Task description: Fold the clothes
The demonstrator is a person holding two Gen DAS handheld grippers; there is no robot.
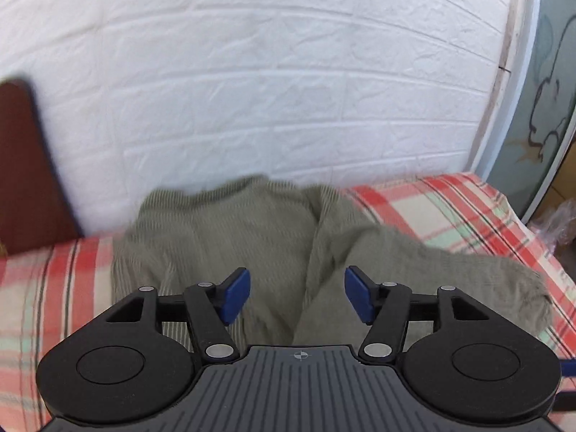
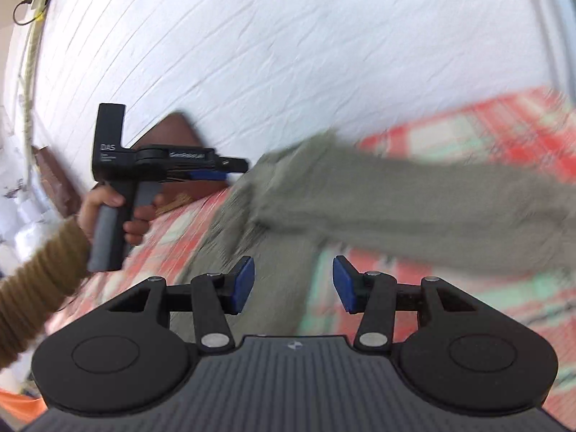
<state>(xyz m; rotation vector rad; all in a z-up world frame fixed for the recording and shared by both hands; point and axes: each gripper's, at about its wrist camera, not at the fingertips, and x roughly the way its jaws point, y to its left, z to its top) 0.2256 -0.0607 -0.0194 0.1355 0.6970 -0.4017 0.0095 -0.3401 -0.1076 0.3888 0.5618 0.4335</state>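
Left claw point(image 1: 297, 295): nearest the left wrist lens, its blue pads point(image 1: 237, 297) stand wide apart with nothing between them; it hangs above the cloth, pointing down and forward, and grips nothing
Right claw point(image 2: 293, 284): jaws roughly half open, blue pads clear of the fabric, nothing held; it looks across the bed toward the wall
Sweater point(image 1: 252, 237): an olive ribbed knit lying on the bed just ahead of and below both claws, body bunched toward the wall, partly folded by the look of it
Sleeve point(image 1: 468, 273): in the left wrist view it runs from the body out to the right and toward the camera, its cuff end near the right edge of the bed
Long axis: the sleeve lies crosswise to the line the right claw points along, so in the right wrist view it passes as a band from centre to far right; motion blur softens its edges
Nearer hand: my judgement is that the right claw is the closer one to the sleeve, since the band crosses just above its fingers, while the left claw sits over the body panel
Left hand point(image 2: 118, 212): seen from the right wrist view, wrapped round its tool's handle, raised above the left part of the bed beside the sweater's edge
Bed point(image 1: 450, 208): red, cream and green plaid sheet, against a white brick-pattern wall point(image 1: 270, 72)
Likely next: take up the sleeve and lay it over the body
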